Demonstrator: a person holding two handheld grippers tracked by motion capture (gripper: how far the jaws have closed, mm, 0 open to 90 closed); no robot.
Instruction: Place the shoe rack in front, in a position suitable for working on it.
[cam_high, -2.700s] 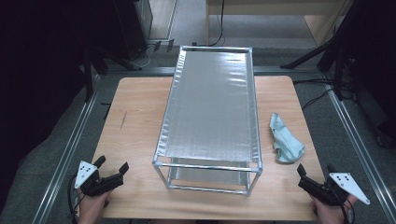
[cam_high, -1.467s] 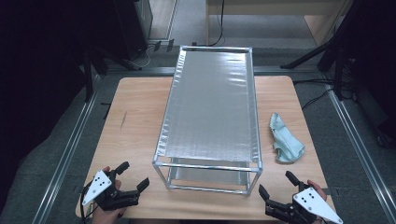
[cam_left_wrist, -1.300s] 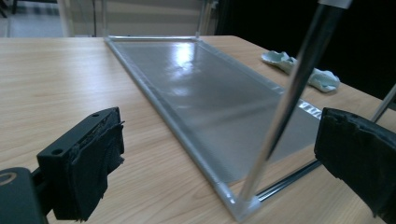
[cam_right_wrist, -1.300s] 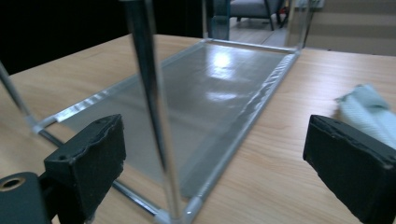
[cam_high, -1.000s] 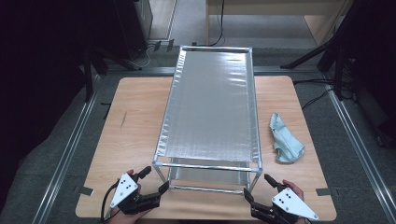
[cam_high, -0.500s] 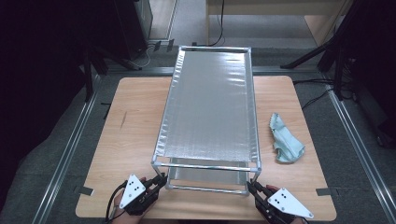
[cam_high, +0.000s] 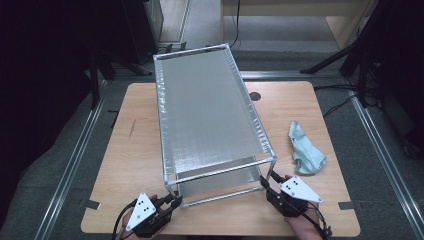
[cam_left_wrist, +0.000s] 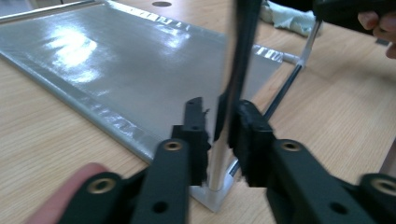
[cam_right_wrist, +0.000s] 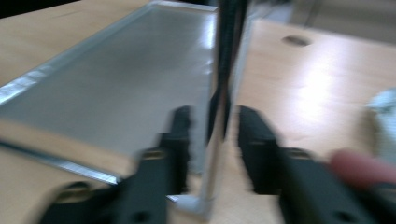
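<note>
Two-tier metal rack (cam_high: 207, 115) sits skewed mid-counter (cam_high: 135, 150) as left tool (cam_high: 172, 201) and right tool (cam_high: 269, 182) straddle its near corner posts, jaws just reopening and slack; next, likely firmer grips before swinging further.

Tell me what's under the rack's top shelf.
Under the top shelf sits a lower shelf, visible at the near end between the legs. The top shelf covers the rest of it and the table below.
</note>
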